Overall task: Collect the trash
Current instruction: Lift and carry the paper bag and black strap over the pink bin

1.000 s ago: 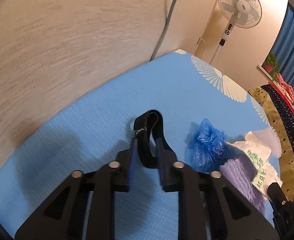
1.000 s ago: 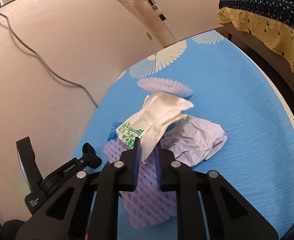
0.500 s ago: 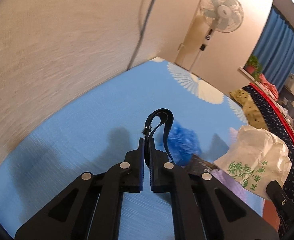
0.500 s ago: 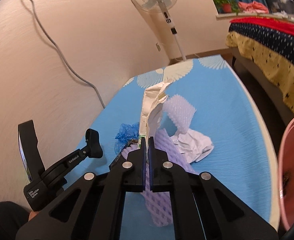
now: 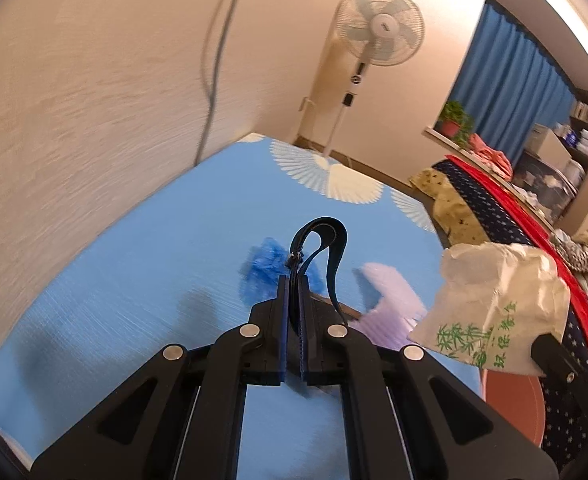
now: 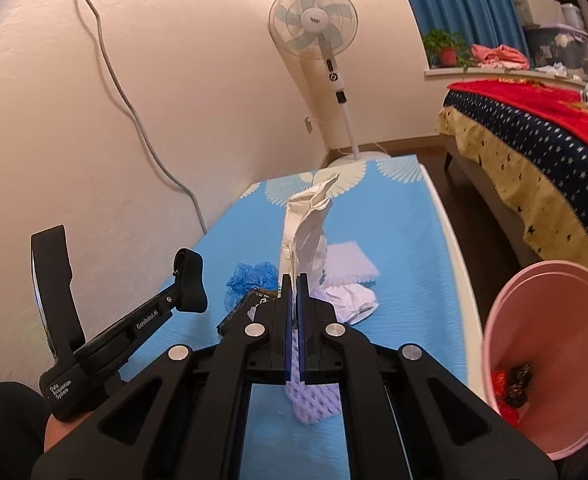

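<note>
Both grippers now clear of the blue mat [image 6: 405,240], each loaded. Left gripper [image 5: 292,280] clenched on a black strap [image 5: 325,240]; right gripper [image 6: 292,280] clenched on the white paper bag [image 6: 305,232]. A second ago both items lay on the mat. Pink bin [image 6: 553,360] close at right. Remaining behind: purple foam [image 6: 313,404], crumpled paper [image 6: 353,300], blue plastic [image 6: 250,276]. Fan [image 6: 313,20] beyond; nothing obstructs.

frames: matte black linkage arms, silver round screws
fingers [image 6: 286,308]: blue-edged pads
left gripper [image 6: 190,280]: white "GenRobot.AI", "Data Acquisition System" lettering
</note>
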### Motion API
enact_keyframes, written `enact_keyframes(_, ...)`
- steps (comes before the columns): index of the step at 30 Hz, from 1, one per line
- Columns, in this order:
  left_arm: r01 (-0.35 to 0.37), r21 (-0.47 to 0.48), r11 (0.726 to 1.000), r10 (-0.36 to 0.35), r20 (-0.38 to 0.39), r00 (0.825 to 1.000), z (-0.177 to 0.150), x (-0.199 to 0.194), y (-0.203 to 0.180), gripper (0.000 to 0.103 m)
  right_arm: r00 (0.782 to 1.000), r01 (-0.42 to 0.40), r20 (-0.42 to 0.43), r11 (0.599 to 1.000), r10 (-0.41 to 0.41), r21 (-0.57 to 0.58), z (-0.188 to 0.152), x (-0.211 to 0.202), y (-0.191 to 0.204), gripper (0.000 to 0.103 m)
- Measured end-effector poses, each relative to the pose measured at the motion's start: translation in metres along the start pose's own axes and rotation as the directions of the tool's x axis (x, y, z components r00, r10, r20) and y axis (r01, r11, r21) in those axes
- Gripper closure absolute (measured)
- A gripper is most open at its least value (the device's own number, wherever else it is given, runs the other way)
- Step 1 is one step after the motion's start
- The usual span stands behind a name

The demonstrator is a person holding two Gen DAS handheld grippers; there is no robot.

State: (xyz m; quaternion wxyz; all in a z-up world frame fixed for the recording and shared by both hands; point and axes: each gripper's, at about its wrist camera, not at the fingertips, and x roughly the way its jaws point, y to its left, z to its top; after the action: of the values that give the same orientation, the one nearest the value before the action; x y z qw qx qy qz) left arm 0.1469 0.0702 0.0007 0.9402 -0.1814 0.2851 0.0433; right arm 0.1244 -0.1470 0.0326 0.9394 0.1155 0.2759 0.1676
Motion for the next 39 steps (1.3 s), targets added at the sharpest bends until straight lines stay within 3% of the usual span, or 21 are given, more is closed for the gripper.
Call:
enact_keyframes(16,0.072,0.131,0.989,-0.073,0.003,0.997,-0.017,-0.03,-0.042,0.099,0.99,0.123,0.063,0.992,-0.122,-0.009,0.004,-0.051,-0.02,0.101)
enact_keyframes(39,0.161,0.201,0.966,-0.16,-0.023,0.987,-0.036,-0.03,-0.089,0.099,0.961,0.258,0.104,0.966,-0.258,0.01,0.009,-0.089,-0.048,0.101)
